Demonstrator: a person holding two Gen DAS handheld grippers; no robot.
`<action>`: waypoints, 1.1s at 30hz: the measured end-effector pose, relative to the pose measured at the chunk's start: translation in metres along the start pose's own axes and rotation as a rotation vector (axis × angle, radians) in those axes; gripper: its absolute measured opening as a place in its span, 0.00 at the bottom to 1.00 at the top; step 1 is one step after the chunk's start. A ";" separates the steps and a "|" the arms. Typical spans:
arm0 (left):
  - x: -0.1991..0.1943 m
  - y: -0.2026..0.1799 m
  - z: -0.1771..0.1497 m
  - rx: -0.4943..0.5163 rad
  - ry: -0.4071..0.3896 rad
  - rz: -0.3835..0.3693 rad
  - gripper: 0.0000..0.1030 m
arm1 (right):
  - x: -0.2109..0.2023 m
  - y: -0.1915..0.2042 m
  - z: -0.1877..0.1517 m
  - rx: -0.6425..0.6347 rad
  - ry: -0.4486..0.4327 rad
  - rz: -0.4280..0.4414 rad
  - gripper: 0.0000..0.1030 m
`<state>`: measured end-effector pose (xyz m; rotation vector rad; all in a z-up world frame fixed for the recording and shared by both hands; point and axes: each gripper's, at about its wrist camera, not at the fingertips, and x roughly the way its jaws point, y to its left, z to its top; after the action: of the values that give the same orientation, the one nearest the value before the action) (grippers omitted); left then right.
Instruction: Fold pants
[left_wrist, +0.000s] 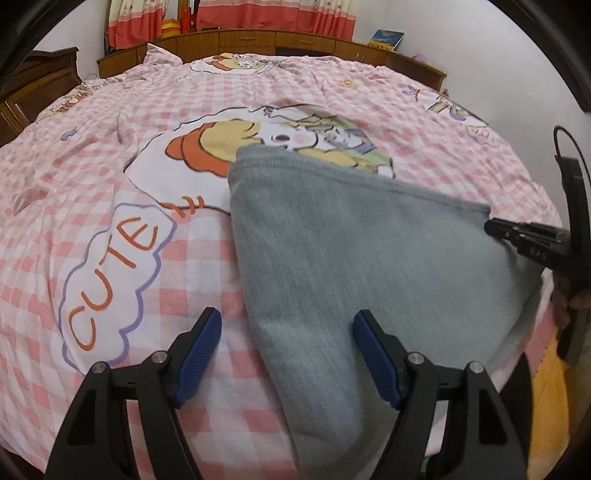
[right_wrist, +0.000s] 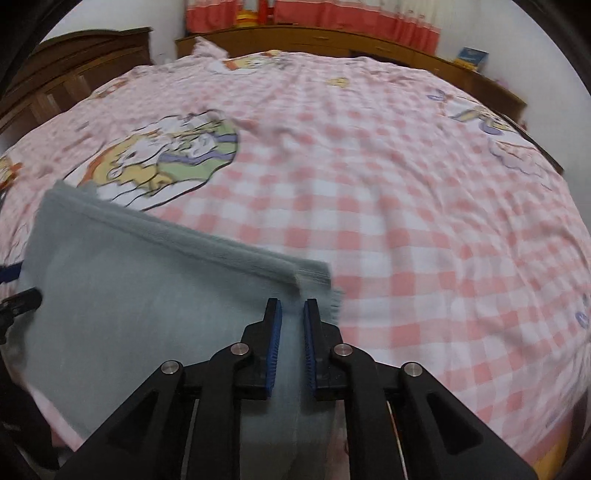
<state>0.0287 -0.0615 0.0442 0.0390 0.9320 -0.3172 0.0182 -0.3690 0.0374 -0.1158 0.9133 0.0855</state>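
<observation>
Grey-blue pants (left_wrist: 351, 254) lie on the pink checked bedspread (left_wrist: 110, 147), hem end pointing away. My left gripper (left_wrist: 288, 347) is open over the near left edge of the pants, with one blue pad on the sheet and one over the fabric. My right gripper (right_wrist: 293, 317) is nearly closed on the right hem corner of the pants (right_wrist: 147, 302), with fabric between its pads. The right gripper also shows in the left wrist view (left_wrist: 495, 227) at the pants' right corner. The right wrist view is blurred.
The bed is wide, with cartoon prints and a "CUTE" print (left_wrist: 110, 273) to the left of the pants. A wooden headboard cabinet (left_wrist: 277, 40) runs along the far side, with curtains above. A dark wooden wardrobe (right_wrist: 74, 70) stands at the far left.
</observation>
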 end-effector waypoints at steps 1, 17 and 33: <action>-0.004 0.002 0.004 -0.003 -0.017 -0.014 0.75 | -0.009 0.002 -0.001 0.004 -0.010 0.000 0.13; 0.036 0.029 0.054 -0.069 0.043 -0.120 0.49 | -0.027 0.028 -0.054 0.045 0.000 0.048 0.16; -0.015 0.037 -0.045 -0.161 0.093 -0.115 0.53 | -0.034 0.087 -0.078 0.029 -0.003 0.108 0.23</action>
<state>-0.0041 -0.0147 0.0256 -0.1489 1.0515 -0.3478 -0.0747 -0.2941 0.0119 -0.0391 0.9176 0.1727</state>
